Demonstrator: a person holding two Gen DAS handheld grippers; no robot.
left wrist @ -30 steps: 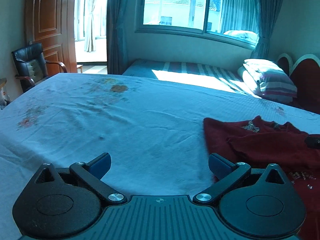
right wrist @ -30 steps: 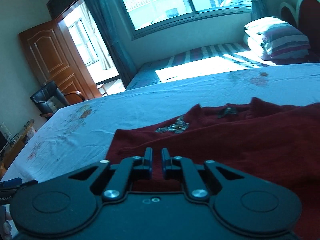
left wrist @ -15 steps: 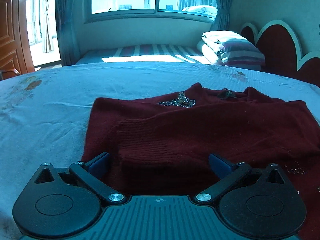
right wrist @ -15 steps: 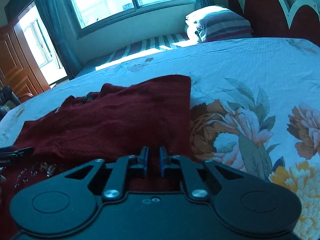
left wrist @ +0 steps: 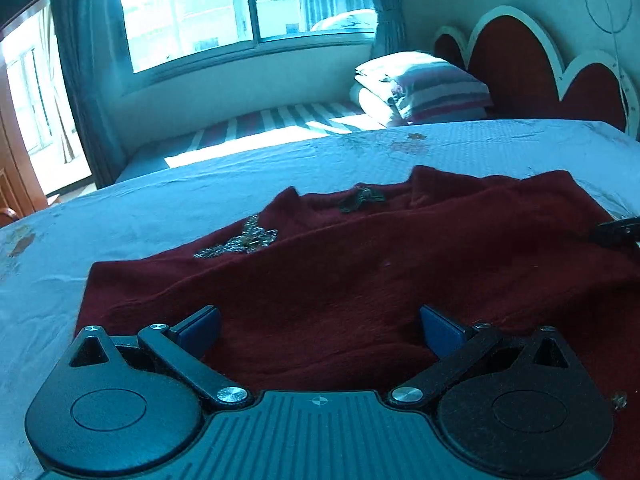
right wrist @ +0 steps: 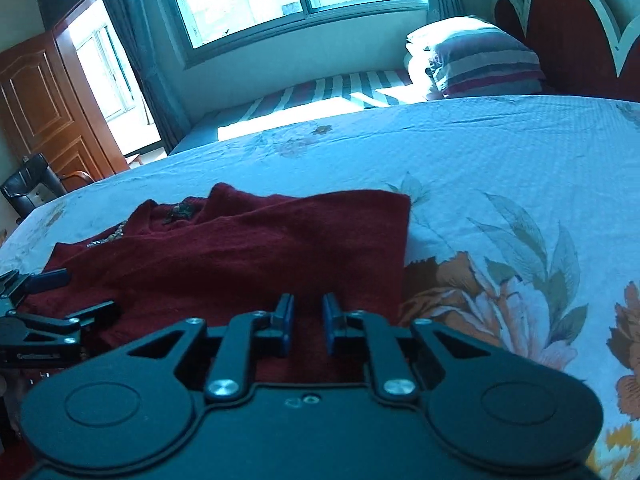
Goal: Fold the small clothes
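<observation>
Both grippers had shifted over the dark red sweater (left wrist: 360, 280), spread on the floral bedsheet (right wrist: 500, 168). Left gripper (left wrist: 320, 326): fingers wide apart above the knit. Right gripper (right wrist: 307, 322): fingers narrowly apart at the sweater's near hem, clamping nothing.

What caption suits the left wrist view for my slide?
Open left gripper poised over a dark red sweater on the bed.
</observation>
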